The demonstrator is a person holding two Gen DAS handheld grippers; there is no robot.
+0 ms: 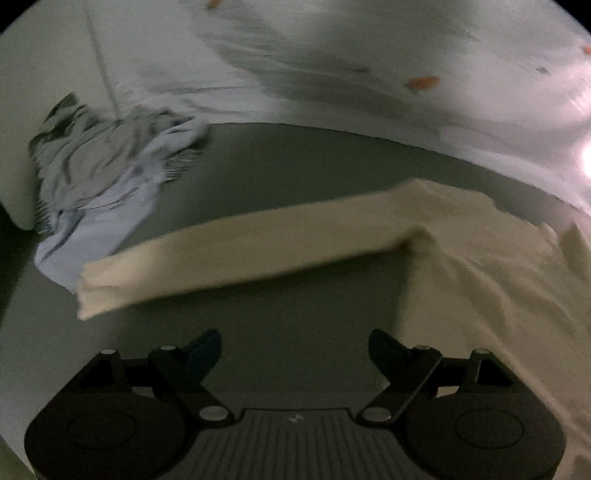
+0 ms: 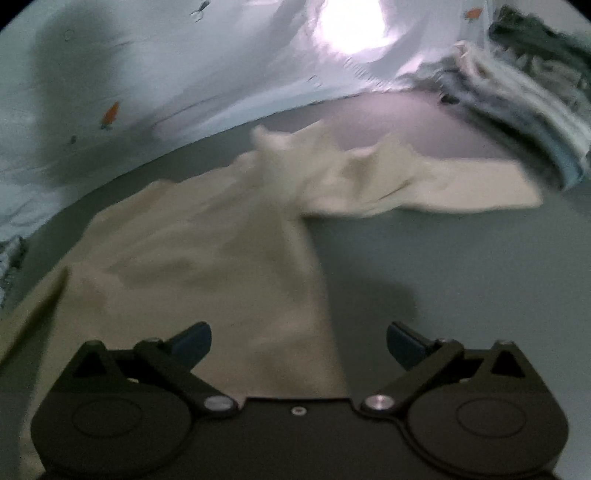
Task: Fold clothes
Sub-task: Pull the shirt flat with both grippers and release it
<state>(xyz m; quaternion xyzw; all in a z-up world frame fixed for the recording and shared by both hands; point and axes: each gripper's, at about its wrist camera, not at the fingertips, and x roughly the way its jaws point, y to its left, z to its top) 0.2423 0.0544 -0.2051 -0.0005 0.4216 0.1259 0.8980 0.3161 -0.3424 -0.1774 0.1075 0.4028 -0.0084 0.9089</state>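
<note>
Claws first: your left claw (image 1: 295, 350) sits at the near edge of its view with both fingers spread wide and nothing between them, only bare grey table (image 1: 280, 177) below the gap. Your right claw (image 2: 299, 343) is spread just as wide and also grips nothing; in its view the lower body of the cream garment (image 2: 207, 258) lies under and just past the gap, while its right finger (image 2: 404, 341) stands over bare table (image 2: 461, 266).

Just beyond your left claw, the cream garment (image 1: 480, 266) lies on the table with its body filling the right side of the view. One long sleeve (image 1: 236, 254) runs out flat to the left, its cuff end next to a crumpled pale blue and grey cloth (image 1: 99, 184); whether they touch you cannot tell through the blur.

From your right claw, the garment's fabric rises into rumpled folds farther off, and a sleeve (image 2: 443, 188) reaches right toward a heap of striped blue and white cloth (image 2: 524, 110) at the far right.

Farthest away, past the table edge, both views show a pale sheet printed with small orange marks (image 1: 423, 83) (image 2: 110, 112), and a bright glare (image 2: 352, 26) burns at the top of the right view.
</note>
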